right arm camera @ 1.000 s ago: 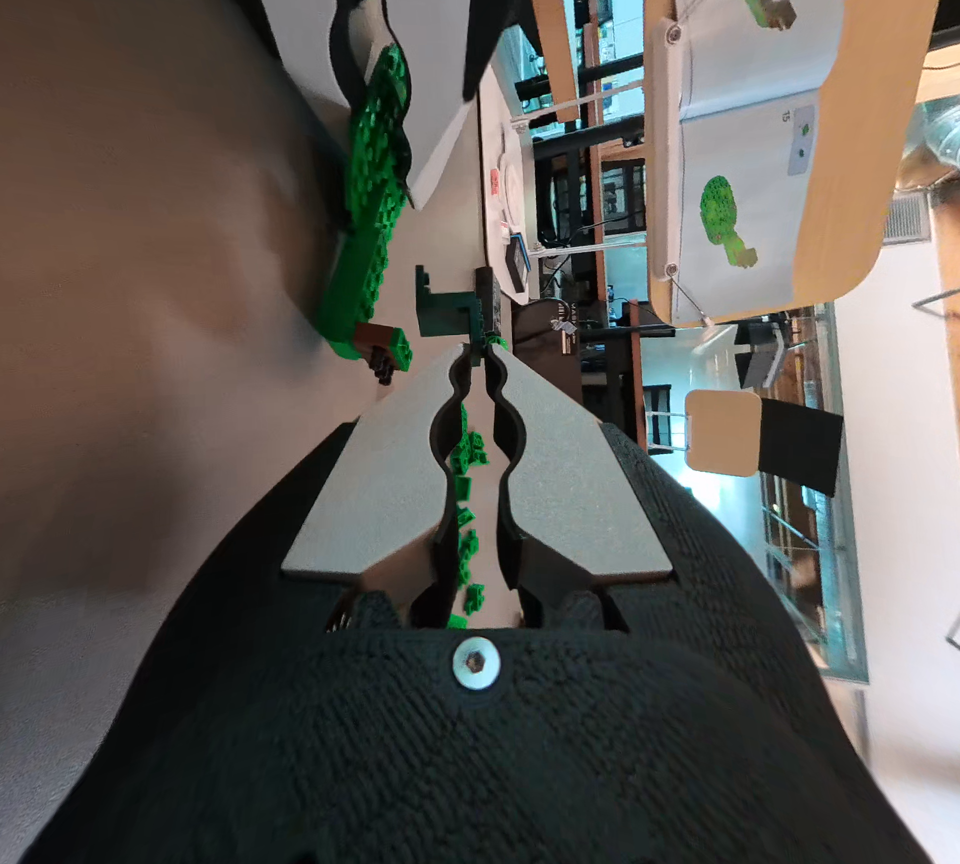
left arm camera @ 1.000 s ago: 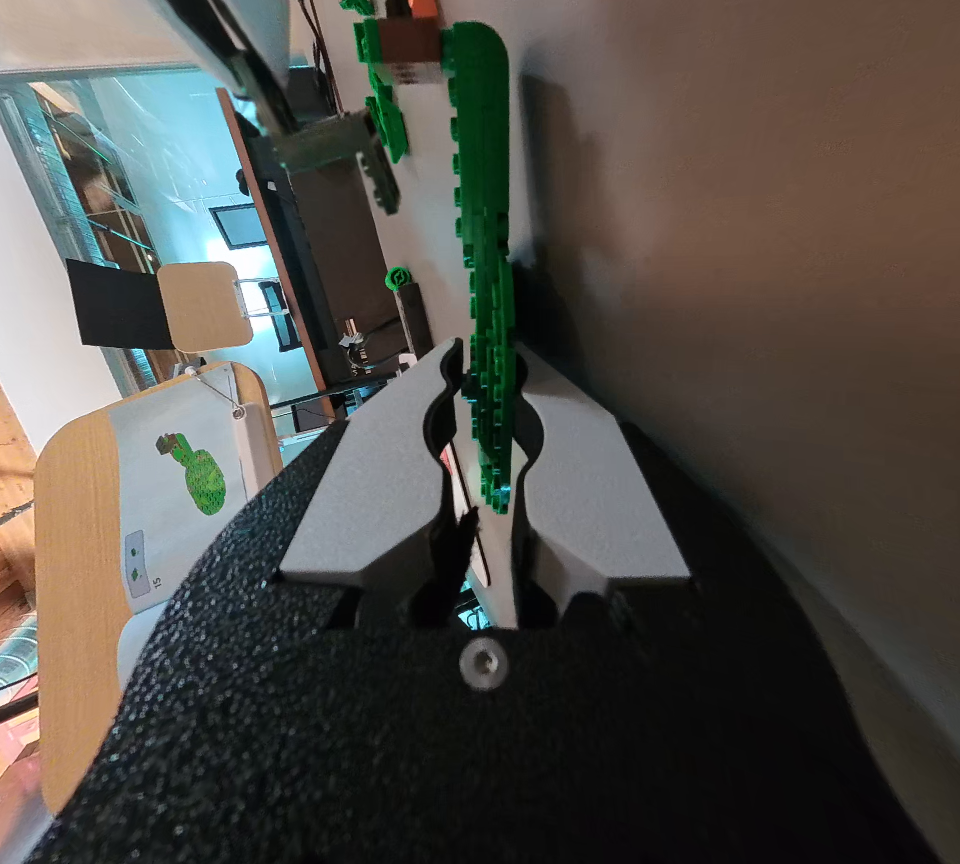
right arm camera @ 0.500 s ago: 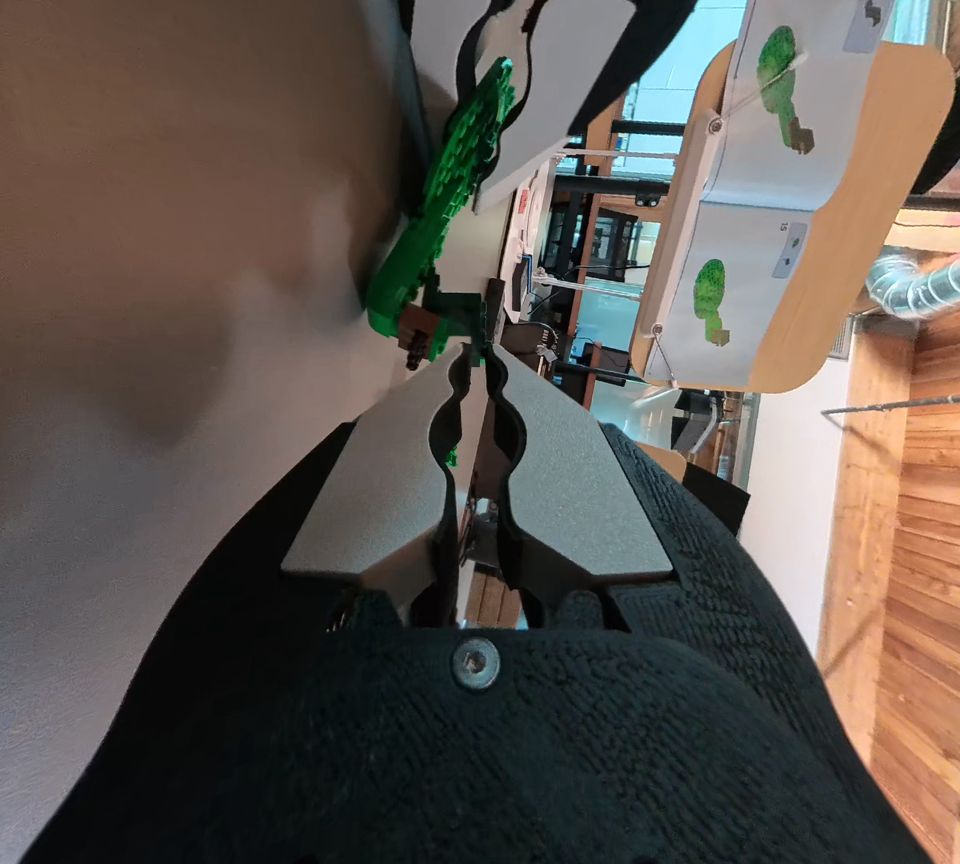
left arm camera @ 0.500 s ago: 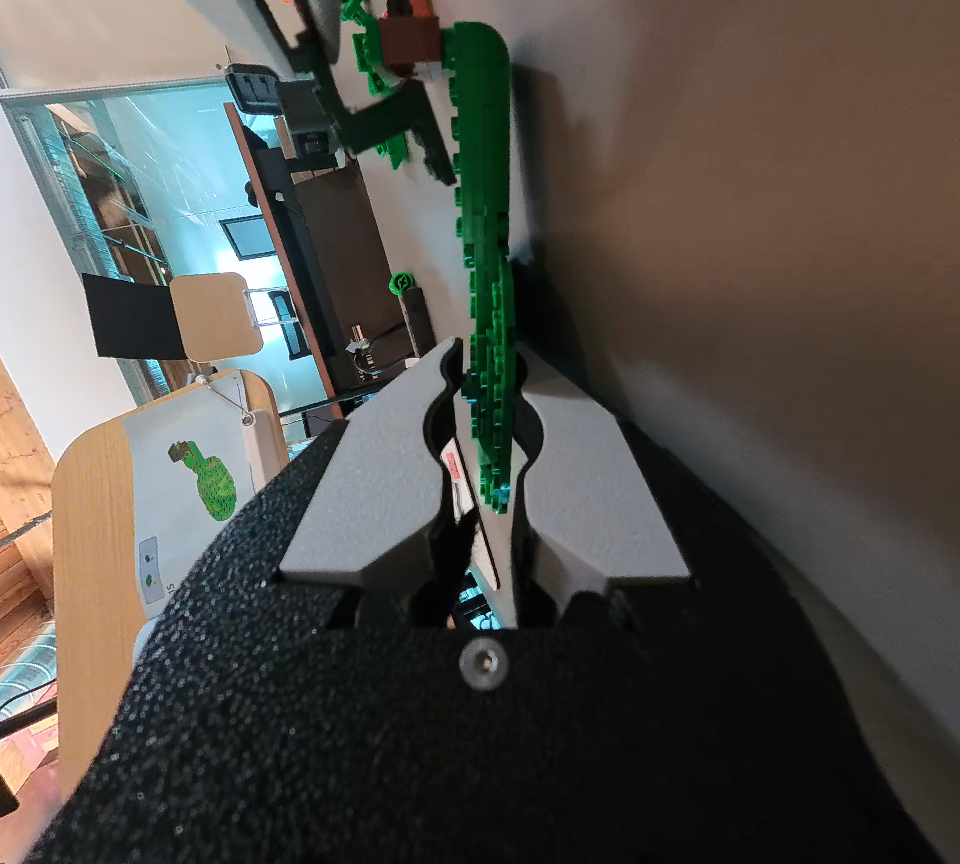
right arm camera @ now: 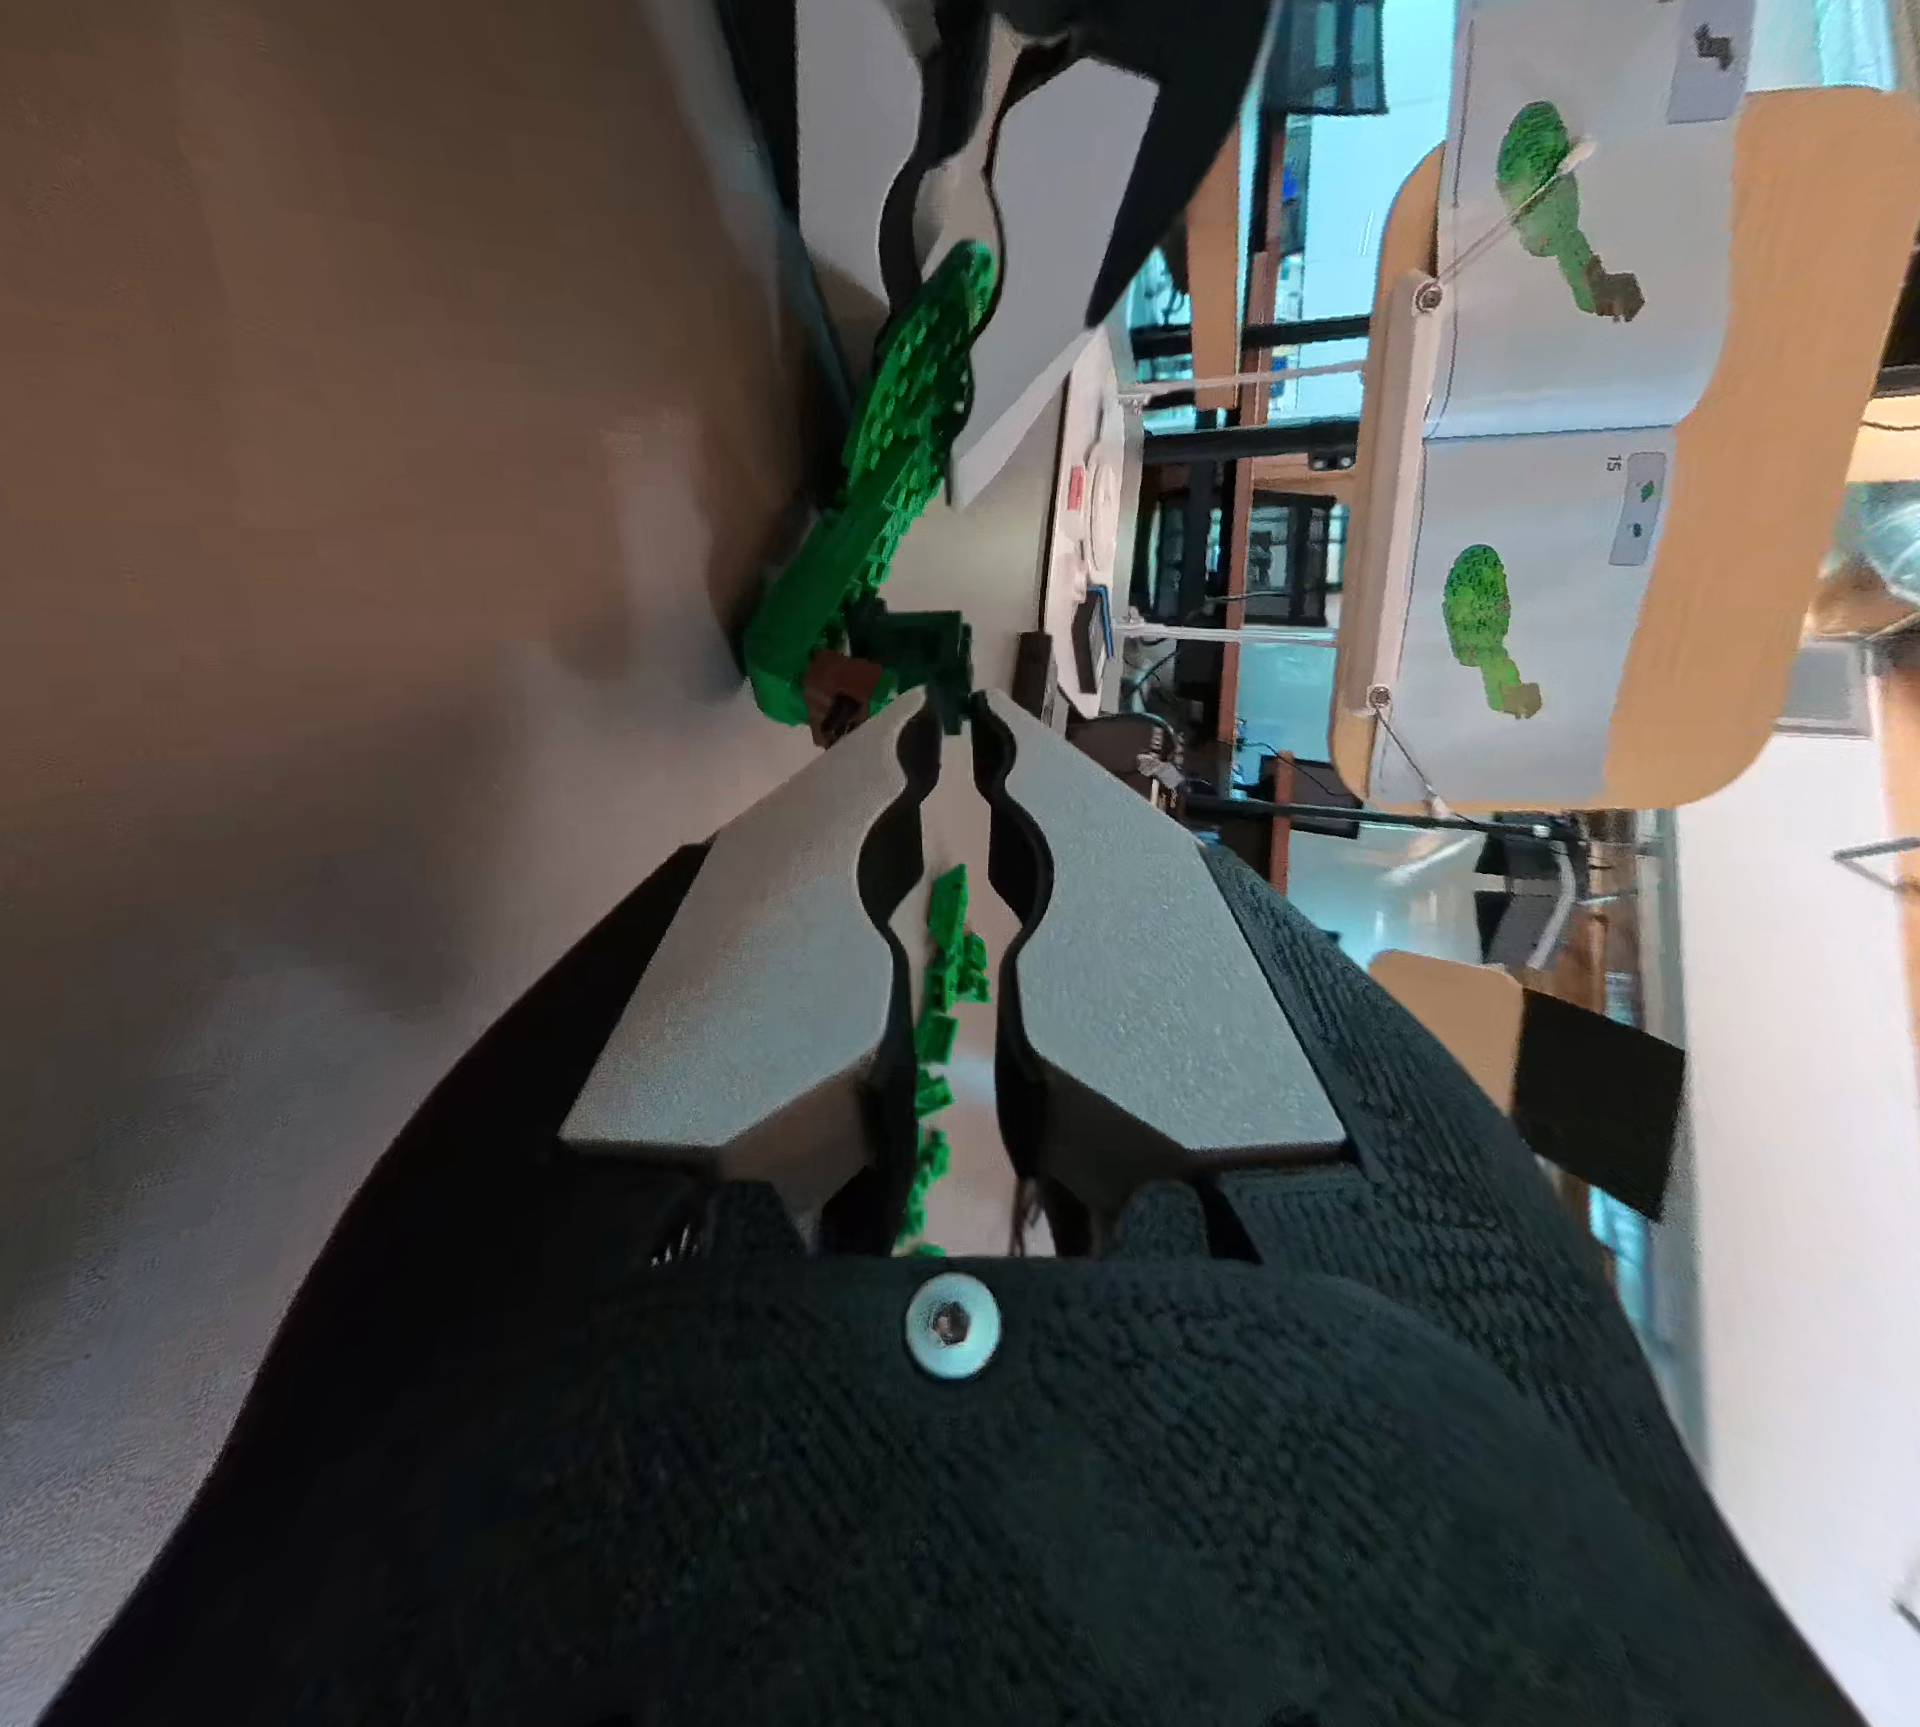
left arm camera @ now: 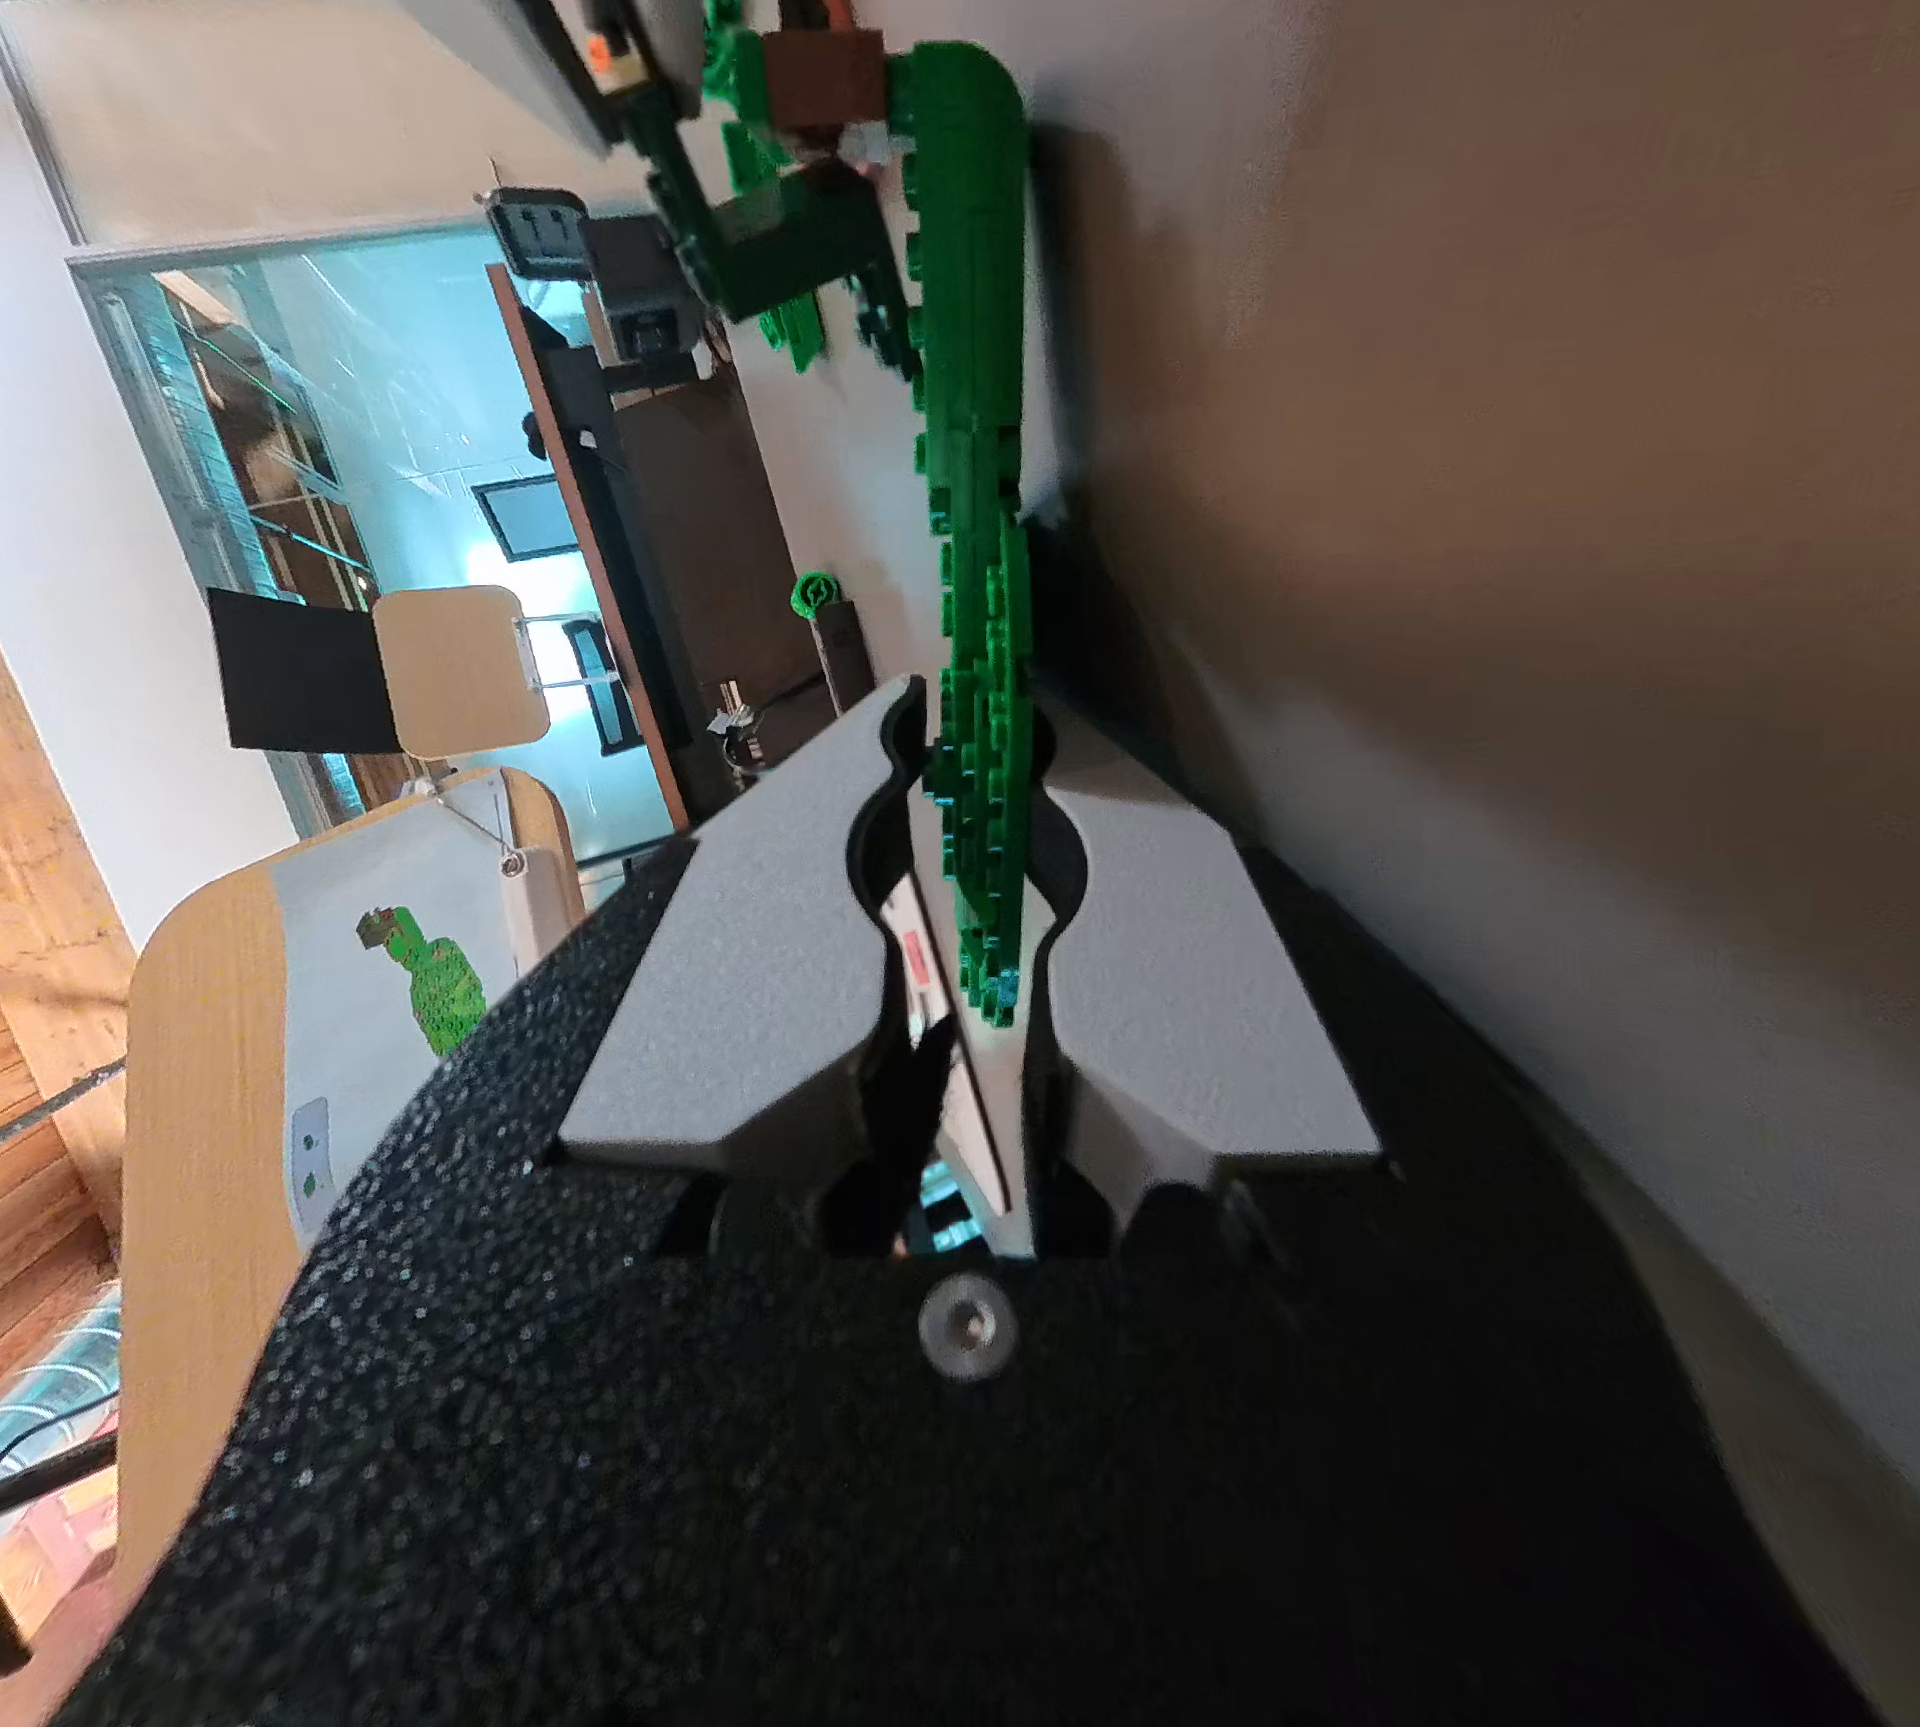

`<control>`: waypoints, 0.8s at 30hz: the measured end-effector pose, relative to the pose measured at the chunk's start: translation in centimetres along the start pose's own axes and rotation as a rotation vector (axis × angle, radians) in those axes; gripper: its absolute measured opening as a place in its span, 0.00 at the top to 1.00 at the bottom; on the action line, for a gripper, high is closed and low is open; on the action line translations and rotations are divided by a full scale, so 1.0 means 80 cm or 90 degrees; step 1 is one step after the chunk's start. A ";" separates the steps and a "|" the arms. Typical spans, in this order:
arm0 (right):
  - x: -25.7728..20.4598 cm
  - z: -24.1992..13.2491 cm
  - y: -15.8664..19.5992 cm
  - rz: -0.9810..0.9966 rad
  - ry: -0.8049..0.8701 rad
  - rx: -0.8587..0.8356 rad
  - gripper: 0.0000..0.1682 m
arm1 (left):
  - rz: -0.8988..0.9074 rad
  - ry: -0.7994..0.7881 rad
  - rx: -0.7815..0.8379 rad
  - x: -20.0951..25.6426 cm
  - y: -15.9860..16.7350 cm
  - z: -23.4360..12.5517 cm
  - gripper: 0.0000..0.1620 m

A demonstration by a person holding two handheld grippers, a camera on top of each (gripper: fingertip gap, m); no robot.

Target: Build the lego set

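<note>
The dark green piece (right arm camera: 920, 654) sits at the very tips of our right gripper (right arm camera: 951, 721), which is closed on it in a narrow pinch. It projects straight ahead of the claw and reaches the near end of the green leaf build (right arm camera: 883, 472). There it lies just beside the small brown block (right arm camera: 836, 690). We cannot tell if it already touches the studs or is a little apart.

The build is long and flat. From the right claw its long axis runs forward and away, a little to the left, along the grey table (right arm camera: 312, 534). From our left gripper (left arm camera: 982, 784) the same axis runs straight ahead: the wide, round end of the green leaf build (left arm camera: 977, 534) is clamped between the left fingers, and the narrow end with the brown block (left arm camera: 821, 82) is at the far side. In that view the dark green piece (left arm camera: 790, 238) hangs at the far end, to the left of the build, under the right gripper (left arm camera: 623, 88).

So we judge that the left claw only steadies the build, and the right claw is the one nearer to the joining place. The coming move seems to be a short push toward the table.

Loose green pieces (right arm camera: 940, 1002) lie under the right claw. The instruction booklet (right arm camera: 1538, 389) stands to its right on a wooden board (right arm camera: 1766, 430).
</note>
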State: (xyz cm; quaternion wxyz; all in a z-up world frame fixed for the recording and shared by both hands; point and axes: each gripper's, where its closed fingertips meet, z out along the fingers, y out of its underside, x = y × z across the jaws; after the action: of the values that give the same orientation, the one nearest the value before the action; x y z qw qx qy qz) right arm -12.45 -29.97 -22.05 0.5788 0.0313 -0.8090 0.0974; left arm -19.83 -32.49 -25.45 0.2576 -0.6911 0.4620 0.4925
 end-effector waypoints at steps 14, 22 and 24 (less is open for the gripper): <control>0.038 -0.038 -0.029 0.088 0.038 0.108 0.98 | -0.073 -0.063 0.131 -0.023 -0.030 -0.018 0.92; 0.036 -0.041 -0.022 0.050 0.039 0.076 0.98 | -0.046 -0.119 0.066 -0.036 -0.014 -0.013 0.92; 0.050 -0.042 -0.013 0.031 0.095 0.051 0.98 | -0.030 -0.098 0.025 -0.028 -0.001 -0.007 0.92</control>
State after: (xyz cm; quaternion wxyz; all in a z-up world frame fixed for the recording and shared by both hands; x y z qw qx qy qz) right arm -10.46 -30.10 -17.11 0.6334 0.0272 -0.7594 0.1460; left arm -19.73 -32.05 -23.21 0.3175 -0.6566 0.4341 0.5288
